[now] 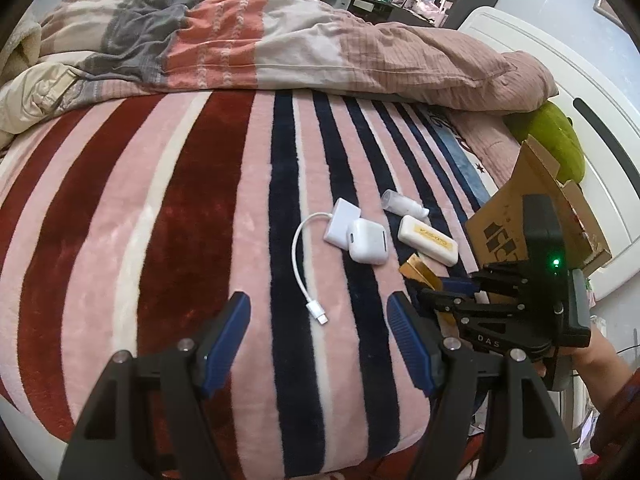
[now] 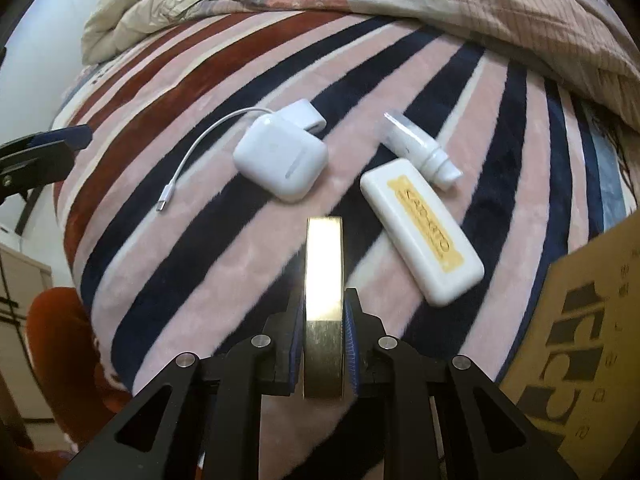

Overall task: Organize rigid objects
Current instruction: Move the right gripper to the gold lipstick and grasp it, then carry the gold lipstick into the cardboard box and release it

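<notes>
Right wrist view: right tongs clamp a shiny, flat gold case; left tongs gape empty.

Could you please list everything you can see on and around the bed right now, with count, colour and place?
gold box: one, shiny gold, clamped edge-on between the right gripper's pads
earbud case: one, white, on the striped blanket, partly overlapping the adapter
cable adapter: one, white with a short cable, behind the earbud case
cream case: one, off-white with yellow label, right of the gold box
small bottle: one, white, lying beyond the cream case
cardboard box: one, brown, open, at the bed's right edge
striped blanket: one, pink, red, navy
quilt: one, patchwork, bunched at the back
left gripper: open, empty
right gripper: shut on the gold box
</notes>
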`<state>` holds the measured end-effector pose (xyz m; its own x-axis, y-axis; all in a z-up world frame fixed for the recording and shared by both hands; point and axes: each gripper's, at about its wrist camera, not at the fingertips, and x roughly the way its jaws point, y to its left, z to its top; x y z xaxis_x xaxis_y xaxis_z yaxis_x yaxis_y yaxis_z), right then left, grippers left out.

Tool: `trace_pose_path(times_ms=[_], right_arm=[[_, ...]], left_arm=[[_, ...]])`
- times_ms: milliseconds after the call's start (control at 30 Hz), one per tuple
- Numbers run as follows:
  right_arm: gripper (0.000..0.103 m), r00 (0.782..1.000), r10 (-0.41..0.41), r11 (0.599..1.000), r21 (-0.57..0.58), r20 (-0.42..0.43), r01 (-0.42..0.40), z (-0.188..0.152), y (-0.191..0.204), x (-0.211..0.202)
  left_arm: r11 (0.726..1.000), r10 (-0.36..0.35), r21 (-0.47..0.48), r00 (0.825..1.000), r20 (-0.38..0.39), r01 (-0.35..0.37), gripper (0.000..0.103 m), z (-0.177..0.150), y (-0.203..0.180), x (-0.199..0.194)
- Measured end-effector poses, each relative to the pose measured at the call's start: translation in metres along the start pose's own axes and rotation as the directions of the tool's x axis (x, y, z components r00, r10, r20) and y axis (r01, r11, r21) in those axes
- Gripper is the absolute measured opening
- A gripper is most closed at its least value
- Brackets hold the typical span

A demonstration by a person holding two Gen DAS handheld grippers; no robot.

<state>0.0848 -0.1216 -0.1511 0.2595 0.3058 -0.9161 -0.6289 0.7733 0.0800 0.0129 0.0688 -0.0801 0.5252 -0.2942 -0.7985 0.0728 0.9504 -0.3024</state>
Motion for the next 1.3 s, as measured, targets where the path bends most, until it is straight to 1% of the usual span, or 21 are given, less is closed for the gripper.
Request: trace_pose_path(times_ms=[67,100,167,233,333,400,467,500,533,600,700,833,933,1033,1100,1167,1300], right_arm=[[0.013,0.999,-0.005,0.999,-0.033,0.036,0.006,0.002,0.010,-0.008],[0.013,0.999,0.007,0.999,-0.045,0.052,-0.004,0.003,0.013,-0.012],[0.013,0.994,0.058,0.996,-0.078,0.092,-0.051,0.008,0.027,-0.029],[0.013,0.987,0.102,0.990,-0.106,0.123,-0.089,0.011,0.038,-0.045],[0.013,0.967,0.177,0.977,-0.153,0.181,-0.151,0.020,0.058,-0.074],[0.013,0.949,0.219,0.966,-0.187,0.227,-0.179,0.025,0.065,-0.097],[0.013,0.931,0.243,0.959,-0.212,0.273,-0.188,0.027,0.064,-0.120],[0.013,0.924,0.246,0.958,-0.218,0.293,-0.185,0.027,0.062,-0.128],[0.013,0.918,0.246,0.958,-0.222,0.310,-0.181,0.027,0.058,-0.135],[0.013,0.906,0.232,0.963,-0.216,0.354,-0.163,0.027,0.046,-0.152],[0.013,0.892,0.208,0.972,-0.185,0.401,-0.144,0.019,0.020,-0.173],[0.013,0.882,0.158,0.986,-0.115,0.443,-0.119,0.004,-0.025,-0.196],[0.013,0.888,0.118,0.993,-0.044,0.445,-0.110,-0.008,-0.061,-0.204],[0.013,0.907,0.080,0.995,0.021,0.413,-0.098,-0.020,-0.093,-0.205],[0.013,0.927,0.057,0.994,0.062,0.370,-0.086,-0.027,-0.110,-0.198],[0.013,0.946,0.050,0.992,0.091,0.320,-0.084,-0.033,-0.122,-0.188],[0.013,0.966,0.071,0.986,0.128,0.250,-0.106,-0.042,-0.140,-0.173]], left_arm=[[1.000,-0.022,0.000,1.000,0.002,0.022,0.067,0.001,-0.002,-0.002],[0.999,-0.048,-0.006,0.999,0.006,0.048,0.067,0.001,-0.003,-0.005],[0.995,-0.096,-0.019,0.995,0.018,0.096,0.067,0.004,-0.005,-0.009],[0.991,-0.134,-0.012,0.990,0.036,0.135,0.067,0.010,-0.012,-0.017],[0.984,-0.175,0.022,0.983,0.063,0.174,0.066,0.022,-0.028,-0.029],[0.980,-0.196,0.042,0.977,0.088,0.193,0.056,0.032,-0.038,-0.039],[0.972,-0.229,0.074,0.968,0.101,0.222,0.036,0.044,-0.054,-0.048],[0.968,-0.243,0.096,0.964,0.104,0.234,0.034,0.050,-0.063,-0.052],[0.966,-0.237,0.130,0.965,0.112,0.222,0.032,0.058,-0.076,-0.055],[0.959,-0.243,0.180,0.963,0.113,0.221,0.031,0.071,-0.098,-0.057],[0.942,-0.269,0.234,0.958,0.095,0.241,0.030,0.091,-0.128,-0.053],[0.908,-0.300,0.320,0.953,0.048,0.270,0.030,0.114,-0.184,-0.034],[0.885,-0.316,0.359,0.949,-0.009,0.298,0.030,0.124,-0.217,-0.011],[0.868,-0.323,0.370,0.942,-0.088,0.332,0.030,0.127,-0.245,0.017],[0.860,-0.313,0.380,0.940,-0.136,0.342,0.030,0.125,-0.258,0.033],[0.856,-0.288,0.390,0.940,-0.184,0.339,0.030,0.121,-0.270,0.050],[0.857,-0.249,0.395,0.936,-0.248,0.332,0.030,0.116,-0.280,0.070]])
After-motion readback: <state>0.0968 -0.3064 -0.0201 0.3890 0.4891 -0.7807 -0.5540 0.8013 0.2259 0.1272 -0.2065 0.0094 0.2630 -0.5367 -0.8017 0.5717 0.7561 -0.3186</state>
